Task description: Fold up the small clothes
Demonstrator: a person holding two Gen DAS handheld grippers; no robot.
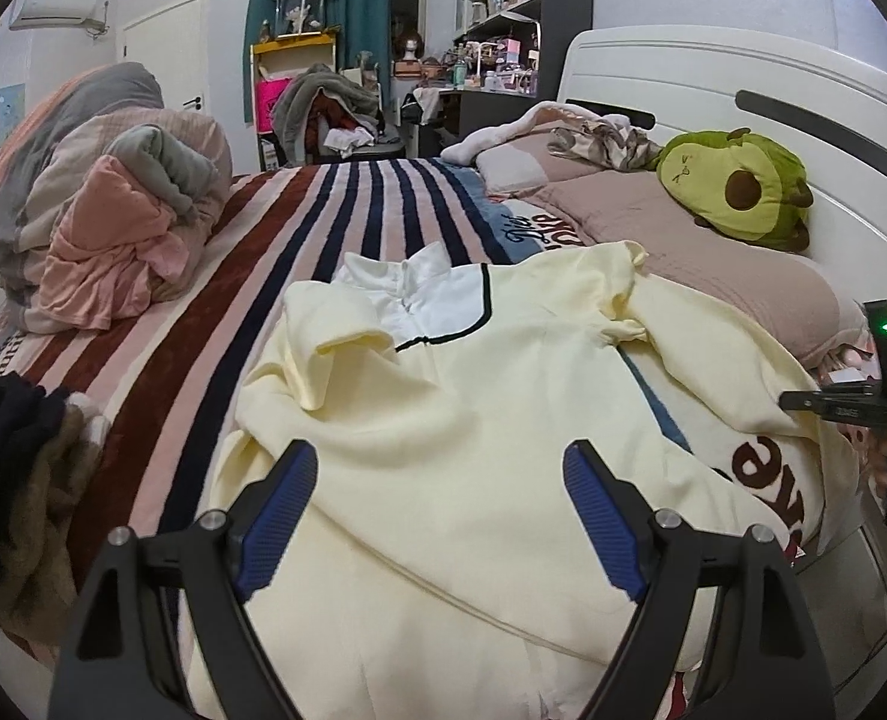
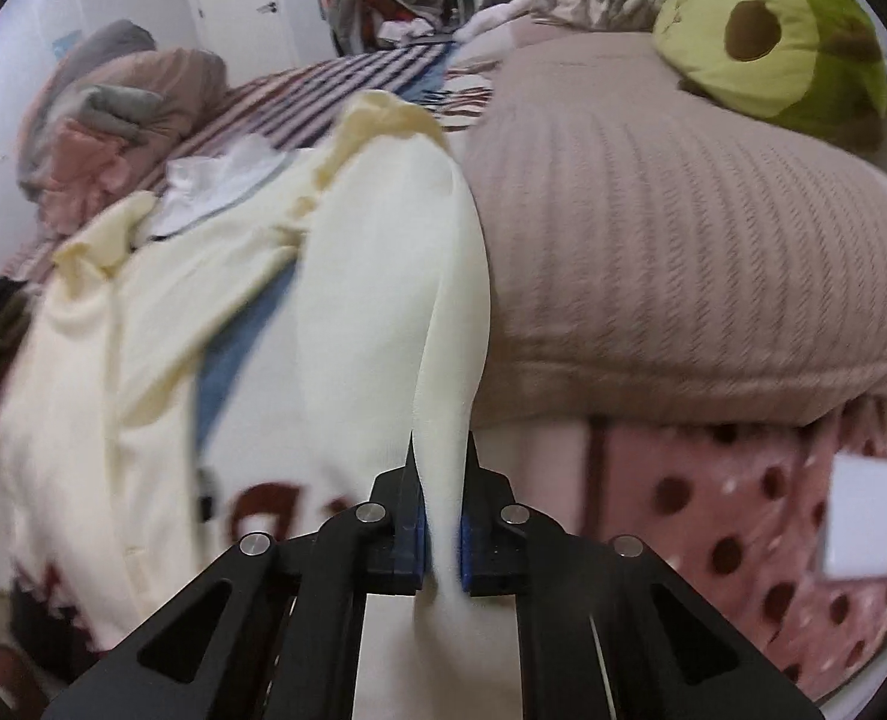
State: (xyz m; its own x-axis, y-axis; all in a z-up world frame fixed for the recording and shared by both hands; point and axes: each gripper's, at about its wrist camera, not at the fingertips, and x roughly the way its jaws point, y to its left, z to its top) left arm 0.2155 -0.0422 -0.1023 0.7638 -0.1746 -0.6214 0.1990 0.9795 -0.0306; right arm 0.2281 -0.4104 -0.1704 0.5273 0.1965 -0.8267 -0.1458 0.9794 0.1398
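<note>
We have the dress (image 1: 443,420) flat on the bed (image 1: 215,324), collar far, hem near. Right gripper (image 2: 441,516) pinches its right edge (lifted fold); left gripper (image 1: 437,516) gapes empty over the hem, nearer the mid-line.

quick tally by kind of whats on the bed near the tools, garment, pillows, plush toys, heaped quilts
Pale yellow garment: 1
Taupe pillows: 2 – near pillow, far pillow
Avocado plush toy: 1
Heaped quilt: 1
Total: 5
</note>
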